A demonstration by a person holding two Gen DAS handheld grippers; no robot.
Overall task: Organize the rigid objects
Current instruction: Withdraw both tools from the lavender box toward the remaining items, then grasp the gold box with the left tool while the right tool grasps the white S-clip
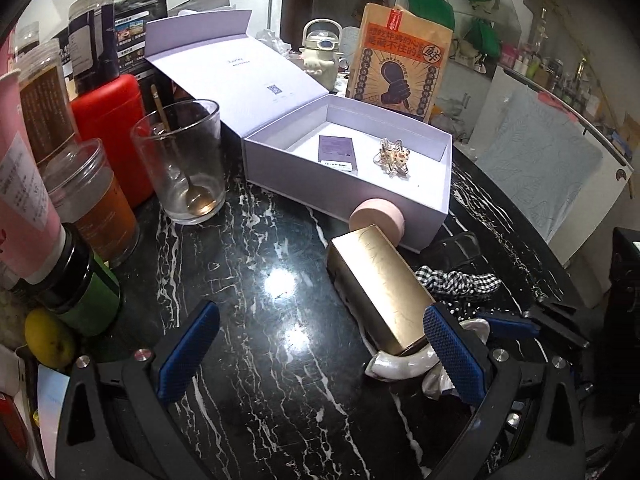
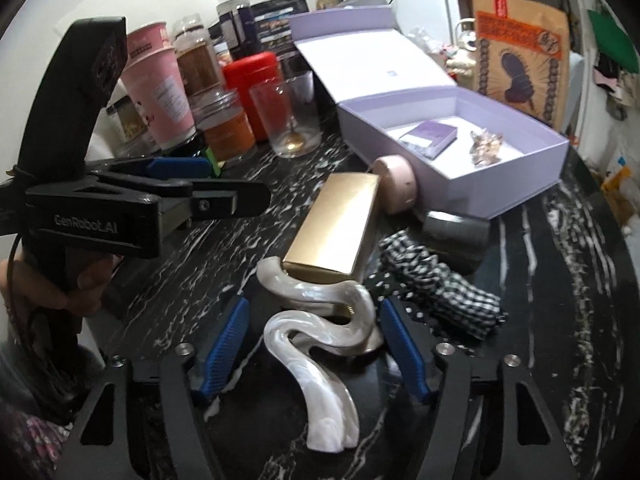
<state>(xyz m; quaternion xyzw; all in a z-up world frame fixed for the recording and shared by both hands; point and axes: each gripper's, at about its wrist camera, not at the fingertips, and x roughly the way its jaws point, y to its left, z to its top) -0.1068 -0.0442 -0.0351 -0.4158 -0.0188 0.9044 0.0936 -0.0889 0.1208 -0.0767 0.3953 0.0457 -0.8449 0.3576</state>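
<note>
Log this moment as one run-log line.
right claw: around pearl hair clip, not clamped | left claw: open, empty | lavender box: open

table (image 1: pixel 260 300): glossy black marble | gold case (image 2: pixel 336 228): brushed metal sheen; hair clip (image 2: pixel 320 344): pearly, glossy | scrunchie (image 2: pixel 440 284): checked cloth

The open box (image 1: pixel 416 204) sat behind the gold case (image 1: pixel 380 288); 2 items lay inside it, the glass (image 1: pixel 180 160) to its left.

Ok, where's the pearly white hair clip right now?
In the right wrist view the hair clip lies on the black marble table between the right gripper's blue pads, its far end under the gold box.
</note>
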